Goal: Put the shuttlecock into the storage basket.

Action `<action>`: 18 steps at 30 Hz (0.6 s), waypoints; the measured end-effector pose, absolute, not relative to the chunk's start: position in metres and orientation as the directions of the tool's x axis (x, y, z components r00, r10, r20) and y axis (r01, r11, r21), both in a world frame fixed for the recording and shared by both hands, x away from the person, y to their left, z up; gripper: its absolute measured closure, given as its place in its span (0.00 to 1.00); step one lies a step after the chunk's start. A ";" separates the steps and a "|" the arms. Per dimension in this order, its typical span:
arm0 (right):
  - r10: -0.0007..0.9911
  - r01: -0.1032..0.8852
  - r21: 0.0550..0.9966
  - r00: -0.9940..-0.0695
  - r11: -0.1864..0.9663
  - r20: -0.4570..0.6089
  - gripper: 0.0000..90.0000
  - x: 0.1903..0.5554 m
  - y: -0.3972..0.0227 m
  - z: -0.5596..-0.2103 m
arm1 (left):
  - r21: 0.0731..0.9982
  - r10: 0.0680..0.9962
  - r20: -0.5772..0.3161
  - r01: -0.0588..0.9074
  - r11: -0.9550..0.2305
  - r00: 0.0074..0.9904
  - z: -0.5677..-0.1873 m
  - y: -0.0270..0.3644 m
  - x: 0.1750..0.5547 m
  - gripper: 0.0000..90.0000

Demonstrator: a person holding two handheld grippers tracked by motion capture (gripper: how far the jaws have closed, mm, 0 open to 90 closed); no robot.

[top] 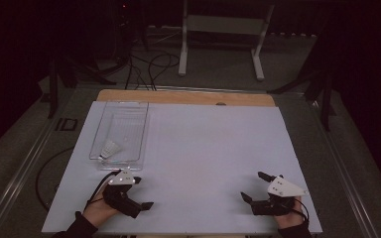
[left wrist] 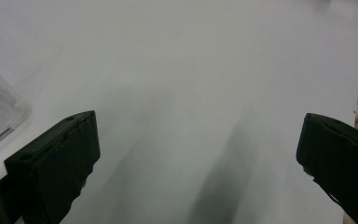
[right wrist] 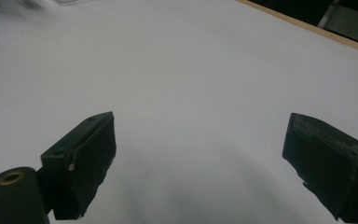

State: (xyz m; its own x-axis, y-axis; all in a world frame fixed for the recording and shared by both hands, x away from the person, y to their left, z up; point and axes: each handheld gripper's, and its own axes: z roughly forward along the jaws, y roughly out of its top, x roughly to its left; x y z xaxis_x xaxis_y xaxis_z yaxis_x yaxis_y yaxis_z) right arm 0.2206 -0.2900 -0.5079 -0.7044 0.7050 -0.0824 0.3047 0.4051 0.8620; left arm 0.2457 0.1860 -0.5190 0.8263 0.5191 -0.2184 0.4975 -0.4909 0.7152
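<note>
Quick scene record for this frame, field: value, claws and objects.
surface: white table sheet
container: clear plastic tray, far left of the sheet
contents: white shuttlecock in the tray's near end
left claw: open, empty, just in front of the tray
right claw: open, empty, near right of the sheet
contact: neither claw touches the tray or shuttlecock

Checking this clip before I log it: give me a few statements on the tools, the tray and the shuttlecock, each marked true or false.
1. The shuttlecock lies inside the clear tray. True.
2. The left tool is shut on the shuttlecock. False: its jaws stand open and empty over the white table.
3. The right tool is open. True.
4. The tray sits nearer the right tool. False: it sits just beyond the left tool.
</note>
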 end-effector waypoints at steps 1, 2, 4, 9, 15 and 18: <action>0.705 0.305 0.862 -0.704 0.405 -0.082 0.11 0.220 -0.290 -0.508 | 0.721 0.524 -0.218 0.498 -0.482 0.823 -0.519 0.187 0.245 0.00; 0.705 0.304 0.862 -0.705 0.406 -0.083 0.11 0.221 -0.290 -0.508 | 0.723 0.529 -0.220 0.501 -0.476 0.820 -0.518 0.189 0.245 0.00; 0.705 0.304 0.862 -0.705 0.406 -0.084 0.11 0.221 -0.290 -0.508 | 0.729 0.537 -0.220 0.503 -0.464 0.814 -0.518 0.191 0.244 0.00; 0.705 0.306 0.861 -0.705 0.407 -0.083 0.11 0.221 -0.290 -0.508 | 0.727 0.546 -0.220 0.508 -0.461 0.809 -0.518 0.195 0.243 0.00; 0.704 0.309 0.859 -0.706 0.407 -0.079 0.11 0.221 -0.290 -0.509 | 0.726 0.571 -0.221 0.525 -0.445 0.790 -0.520 0.199 0.241 0.00; 0.702 0.311 0.859 -0.708 0.407 -0.077 0.11 0.222 -0.290 -0.509 | 0.736 0.589 -0.228 0.534 -0.417 0.775 -0.521 0.203 0.243 0.00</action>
State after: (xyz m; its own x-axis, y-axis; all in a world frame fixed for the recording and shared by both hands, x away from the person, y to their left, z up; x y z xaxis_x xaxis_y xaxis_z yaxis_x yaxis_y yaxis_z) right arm 0.2216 -0.2897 -0.5094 -0.7077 0.7023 -0.0767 0.3109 0.4071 0.8589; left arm 0.2426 0.2026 -0.5215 0.7751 0.5892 -0.2283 0.5335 -0.4167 0.7360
